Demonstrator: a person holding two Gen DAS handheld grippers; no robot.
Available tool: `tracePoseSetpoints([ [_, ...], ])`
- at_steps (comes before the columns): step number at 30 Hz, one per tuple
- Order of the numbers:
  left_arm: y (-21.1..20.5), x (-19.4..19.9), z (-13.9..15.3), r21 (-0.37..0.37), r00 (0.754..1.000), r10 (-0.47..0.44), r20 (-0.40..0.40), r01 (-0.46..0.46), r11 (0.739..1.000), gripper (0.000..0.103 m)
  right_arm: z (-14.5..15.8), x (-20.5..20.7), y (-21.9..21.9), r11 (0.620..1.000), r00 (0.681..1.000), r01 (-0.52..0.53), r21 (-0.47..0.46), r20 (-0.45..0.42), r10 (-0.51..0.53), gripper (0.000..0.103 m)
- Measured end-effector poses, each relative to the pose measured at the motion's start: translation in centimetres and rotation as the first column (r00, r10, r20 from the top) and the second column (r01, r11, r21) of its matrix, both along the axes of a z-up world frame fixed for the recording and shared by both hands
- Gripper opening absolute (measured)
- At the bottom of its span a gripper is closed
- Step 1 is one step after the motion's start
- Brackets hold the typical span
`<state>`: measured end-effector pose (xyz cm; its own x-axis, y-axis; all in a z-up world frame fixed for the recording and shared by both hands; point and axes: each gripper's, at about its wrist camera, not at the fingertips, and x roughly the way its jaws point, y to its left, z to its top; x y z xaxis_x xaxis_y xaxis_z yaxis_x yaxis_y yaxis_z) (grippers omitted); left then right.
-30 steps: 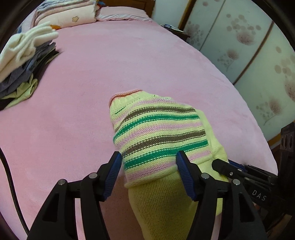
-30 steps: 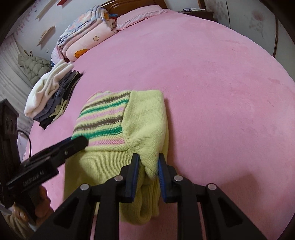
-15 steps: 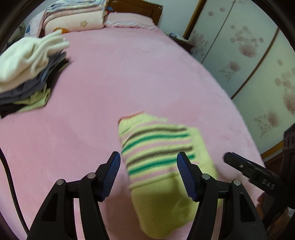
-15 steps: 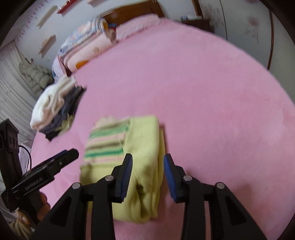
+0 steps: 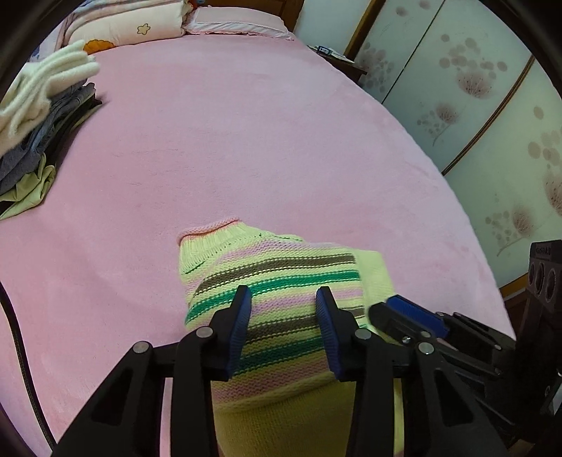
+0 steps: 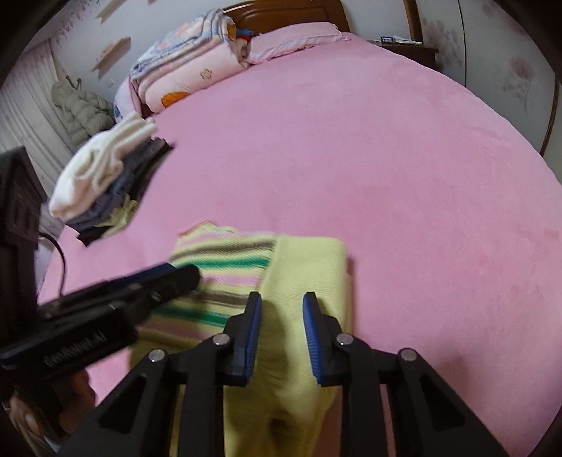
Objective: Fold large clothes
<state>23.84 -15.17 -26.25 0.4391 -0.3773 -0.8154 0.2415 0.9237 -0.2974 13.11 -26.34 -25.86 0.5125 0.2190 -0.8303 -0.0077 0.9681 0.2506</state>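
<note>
A folded yellow knitted sweater (image 5: pixel 281 267) with green, brown and pink stripes lies on the pink bed cover (image 5: pixel 246 140). My left gripper (image 5: pixel 282 298) hangs over its striped part. The jaws are closing, the knit lies under the gap, and the pads do not press on it. In the right wrist view my right gripper (image 6: pixel 281 302) is over the plain yellow side of the sweater (image 6: pixel 309 267), also closing, with cloth below the gap and nothing pinched. Each gripper shows in the other view: the right gripper (image 5: pixel 404 311), the left gripper (image 6: pixel 175 277).
A pile of folded clothes (image 5: pixel 35 123) topped by a white knit (image 6: pixel 105 168) sits at the bed's left edge. Folded quilts (image 6: pixel 182 66) and a pillow (image 5: pixel 239 24) lie at the headboard. Flowered sliding doors (image 5: pixel 474 105) stand to the right. A person's hand (image 6: pixel 21 411) holds the left gripper.
My right gripper let go of the yellow fold it pinched a second ago. Both grippers drew back, then came forward over the sweater again. The left jaws stand narrower now.
</note>
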Motion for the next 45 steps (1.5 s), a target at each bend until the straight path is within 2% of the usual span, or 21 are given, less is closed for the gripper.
tracePoseSetpoints([
  [1, -0.1, 0.0, -0.2, 0.006, 1.000, -0.001, 0.000, 0.001, 1.000, 0.038, -0.3, -0.1, -0.1, 1.000, 1.000, 0.004, -0.010, -0.006, -0.004, 0.018],
  [3, -0.4, -0.1, -0.6, 0.017, 1.000, -0.007, 0.011, 0.007, 1.000, 0.038, -0.7, -0.3, -0.7, 1.000, 1.000, 0.009, -0.015, -0.020, -0.009, 0.014],
  [7, -1.0, -0.4, -0.4, 0.054, 0.999, -0.015, 0.029, 0.013, 0.998, 0.038, -0.7, -0.6, -1.4, 1.000, 0.999, 0.020, -0.005, -0.029, -0.020, 0.014],
  [10, -0.7, -0.3, 0.2, 0.036, 1.000, -0.004, 0.004, 0.004, 0.999, 0.041, -0.2, -0.9, -2.0, 0.999, 0.998, 0.043, -0.001, -0.038, -0.043, 0.015],
  [12, 0.0, -0.3, 0.8, 0.019, 0.999, 0.007, -0.035, -0.006, 1.000, 0.050, 0.3, -1.2, -2.6, 0.997, 0.997, 0.069, 0.026, -0.047, -0.068, 0.015],
  [13, 0.4, -0.5, 1.2, 0.018, 0.999, 0.016, -0.047, -0.015, 1.000, 0.053, 0.6, -1.4, -2.9, 0.997, 0.996, 0.075, 0.035, -0.048, -0.074, 0.018],
  [15, 1.1, -0.8, 2.1, 0.035, 0.997, 0.036, -0.062, -0.034, 0.999, 0.063, 1.5, -1.8, -3.3, 0.995, 0.994, 0.091, 0.050, -0.063, -0.088, 0.018],
  [20, 2.4, -2.2, 5.4, 0.120, 0.997, 0.050, -0.066, -0.042, 0.992, 0.070, 4.6, -3.0, -4.1, 0.987, 0.990, 0.128, 0.098, -0.072, -0.121, 0.020],
  [24, 3.3, -3.4, 7.9, 0.173, 0.995, 0.069, -0.067, -0.057, 0.983, 0.073, 7.8, -3.9, -4.4, 0.985, 0.990, 0.140, 0.096, -0.051, -0.135, 0.033],
  [26, 3.8, -3.9, 9.3, 0.192, 0.994, 0.091, -0.062, -0.078, 0.978, 0.074, 9.5, -4.4, -4.3, 0.986, 0.990, 0.137, 0.100, -0.037, -0.134, 0.036],
  [29, 4.5, -4.7, 10.7, 0.185, 0.992, 0.105, -0.073, -0.090, 0.979, 0.074, 11.6, -5.0, -3.8, 0.988, 0.992, 0.126, 0.084, -0.018, -0.125, 0.038],
  [33, 5.3, -5.7, 12.0, 0.169, 0.991, 0.111, -0.077, -0.097, 0.981, 0.074, 13.8, -6.0, -3.0, 0.991, 0.994, 0.106, 0.078, 0.001, -0.107, 0.055],
  [35, 5.5, -6.2, 12.3, 0.162, 0.990, 0.122, -0.072, -0.109, 0.981, 0.078, 14.3, -6.3, -2.6, 0.991, 0.994, 0.105, 0.081, 0.004, -0.106, 0.057],
  [36, 5.6, -6.5, 12.2, 0.156, 0.989, 0.128, -0.074, -0.116, 0.981, 0.084, 14.4, -6.4, -2.4, 0.991, 0.995, 0.104, 0.081, 0.001, -0.104, 0.057],
  [37, 5.8, -6.7, 12.1, 0.153, 0.987, 0.140, -0.076, -0.128, 0.980, 0.085, 14.3, -6.5, -2.2, 0.991, 0.995, 0.101, 0.084, -0.004, -0.101, 0.057],
  [45, 7.6, -7.6, 8.9, 0.018, 0.967, 0.229, -0.113, -0.228, 0.973, 0.085, 10.8, -6.6, -1.9, 0.987, 0.992, 0.104, 0.119, -0.087, -0.094, 0.057],
])
